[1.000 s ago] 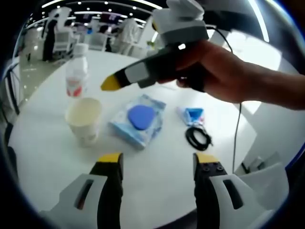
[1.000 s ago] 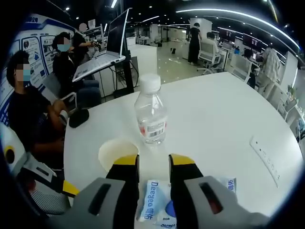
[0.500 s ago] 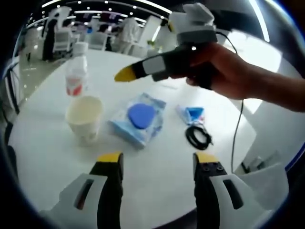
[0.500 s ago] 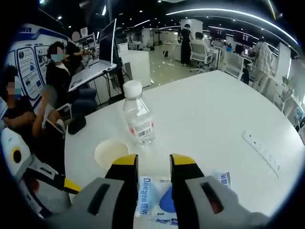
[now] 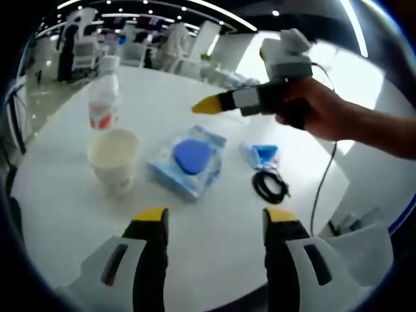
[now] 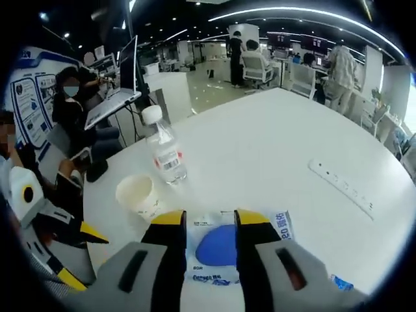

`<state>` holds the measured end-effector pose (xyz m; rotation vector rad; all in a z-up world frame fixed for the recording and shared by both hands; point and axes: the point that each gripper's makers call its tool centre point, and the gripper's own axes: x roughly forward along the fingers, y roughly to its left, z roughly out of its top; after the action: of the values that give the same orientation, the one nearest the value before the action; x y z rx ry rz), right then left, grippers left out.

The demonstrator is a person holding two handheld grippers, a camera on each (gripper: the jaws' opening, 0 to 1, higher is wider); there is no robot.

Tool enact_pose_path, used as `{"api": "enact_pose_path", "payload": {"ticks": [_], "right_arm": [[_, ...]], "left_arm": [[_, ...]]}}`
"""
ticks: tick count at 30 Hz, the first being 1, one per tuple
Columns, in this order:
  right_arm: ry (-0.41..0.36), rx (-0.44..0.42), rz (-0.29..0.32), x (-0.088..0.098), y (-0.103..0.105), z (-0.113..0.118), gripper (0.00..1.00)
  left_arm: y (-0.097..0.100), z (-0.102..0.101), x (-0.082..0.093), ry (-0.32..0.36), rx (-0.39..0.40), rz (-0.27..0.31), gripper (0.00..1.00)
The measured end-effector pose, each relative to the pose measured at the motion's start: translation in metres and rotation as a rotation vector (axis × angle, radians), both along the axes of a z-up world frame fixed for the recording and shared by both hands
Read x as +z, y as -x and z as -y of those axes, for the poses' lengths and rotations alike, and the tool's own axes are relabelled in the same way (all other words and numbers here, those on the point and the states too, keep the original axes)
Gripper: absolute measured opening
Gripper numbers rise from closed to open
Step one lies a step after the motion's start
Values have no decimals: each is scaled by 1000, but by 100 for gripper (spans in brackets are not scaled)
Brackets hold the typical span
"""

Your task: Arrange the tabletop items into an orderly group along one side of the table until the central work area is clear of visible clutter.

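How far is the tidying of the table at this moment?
Nothing looks grouped yet. The bottle, cup, wipes pack, small blue packet and black cable lie spread mid-table. Both grippers, left and right, are empty. All moving remains.

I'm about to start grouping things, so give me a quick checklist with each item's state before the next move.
1. Right gripper empty, above the wipes pack: ok.
2. Left gripper open, empty: ok.
3. Paper cup upright: ok.
4. Water bottle upright, capped: ok.
5. Cup contents: cannot tell.
6. Centre clear: not ok; wipes pack, black cable and blue packet lie there.
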<state>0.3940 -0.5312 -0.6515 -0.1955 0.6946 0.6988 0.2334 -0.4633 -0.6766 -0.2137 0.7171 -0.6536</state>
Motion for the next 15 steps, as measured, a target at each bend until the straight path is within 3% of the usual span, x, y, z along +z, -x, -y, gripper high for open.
{"api": "enact_pose_path", "payload": {"ticks": [7, 15], "right_arm": [[4, -46, -24, -10, 10, 26, 29], [-20, -80, -44, -16, 25, 36, 32]], "left_arm": [[0, 1, 0, 0, -4, 2, 56], [1, 3, 0, -4, -10, 3, 56]]}}
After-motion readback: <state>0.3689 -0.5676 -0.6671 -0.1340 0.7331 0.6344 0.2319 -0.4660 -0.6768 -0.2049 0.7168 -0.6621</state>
